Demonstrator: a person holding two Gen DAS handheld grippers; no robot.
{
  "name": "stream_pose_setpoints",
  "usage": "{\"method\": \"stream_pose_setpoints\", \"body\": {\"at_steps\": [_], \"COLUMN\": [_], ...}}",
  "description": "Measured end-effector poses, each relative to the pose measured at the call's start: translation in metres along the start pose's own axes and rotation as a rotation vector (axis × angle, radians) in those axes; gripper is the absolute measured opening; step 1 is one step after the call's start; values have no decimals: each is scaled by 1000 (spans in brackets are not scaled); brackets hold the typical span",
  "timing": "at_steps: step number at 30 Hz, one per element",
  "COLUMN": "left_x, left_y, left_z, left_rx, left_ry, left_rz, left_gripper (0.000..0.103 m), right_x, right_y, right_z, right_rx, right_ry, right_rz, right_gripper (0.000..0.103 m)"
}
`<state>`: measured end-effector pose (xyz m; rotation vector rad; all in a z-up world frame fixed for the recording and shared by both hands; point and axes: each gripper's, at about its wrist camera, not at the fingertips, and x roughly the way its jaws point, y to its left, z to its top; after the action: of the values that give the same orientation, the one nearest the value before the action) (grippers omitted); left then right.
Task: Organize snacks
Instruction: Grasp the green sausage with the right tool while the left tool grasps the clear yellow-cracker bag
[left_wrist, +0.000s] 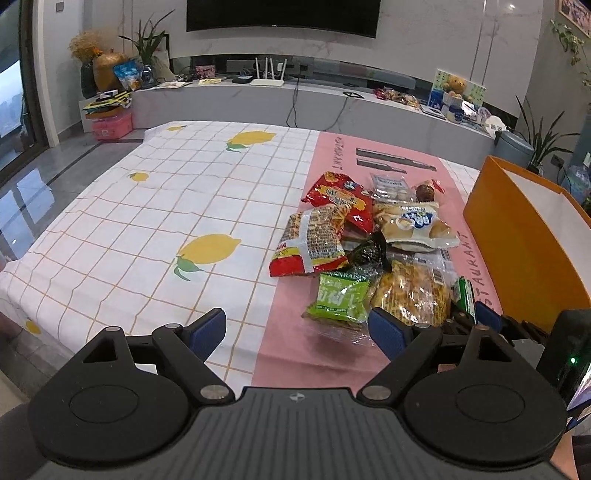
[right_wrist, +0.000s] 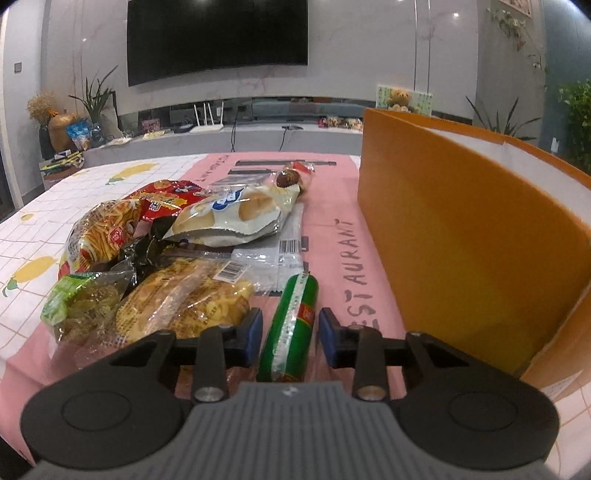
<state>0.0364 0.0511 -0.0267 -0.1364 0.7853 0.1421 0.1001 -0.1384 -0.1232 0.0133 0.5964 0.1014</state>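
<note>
A pile of snack packets lies on the pink strip of the table. A green sausage stick (right_wrist: 293, 325) lies between the blue pads of my right gripper (right_wrist: 290, 334); the jaws are open, a gap on each side. It also shows in the left wrist view (left_wrist: 464, 297). Left of it lie a clear bag of yellow crackers (right_wrist: 188, 302), a green raisin packet (right_wrist: 79, 301), a red fries bag (right_wrist: 99, 232) and a bread bag (right_wrist: 236, 214). My left gripper (left_wrist: 297, 330) is open and empty, above the table's near edge, just before the raisin packet (left_wrist: 341, 299).
An open orange box (right_wrist: 469, 236) stands upright right of the pile, also in the left wrist view (left_wrist: 524, 236). The lemon-print cloth (left_wrist: 155, 206) covers the table's left part. A TV bench with clutter runs along the far wall.
</note>
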Motion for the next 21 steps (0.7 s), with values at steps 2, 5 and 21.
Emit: {"method": "stream_pose_setpoints", "body": {"at_steps": [2, 5, 21], "left_x": [1, 4, 69], "left_y": [-1, -5, -66], "left_z": [0, 1, 20], "left_rx": [8, 50, 228], "left_ry": [7, 22, 122], "left_rz": [-16, -81, -190], "left_gripper": [102, 102, 102], "right_x": [-1, -6, -89], "right_y": [-2, -2, -34], "right_z": [1, 6, 41], "right_rx": [12, 0, 40], "right_ry": [6, 34, -67], "right_rz": [11, -4, 55], "right_gripper": [21, 21, 21]}}
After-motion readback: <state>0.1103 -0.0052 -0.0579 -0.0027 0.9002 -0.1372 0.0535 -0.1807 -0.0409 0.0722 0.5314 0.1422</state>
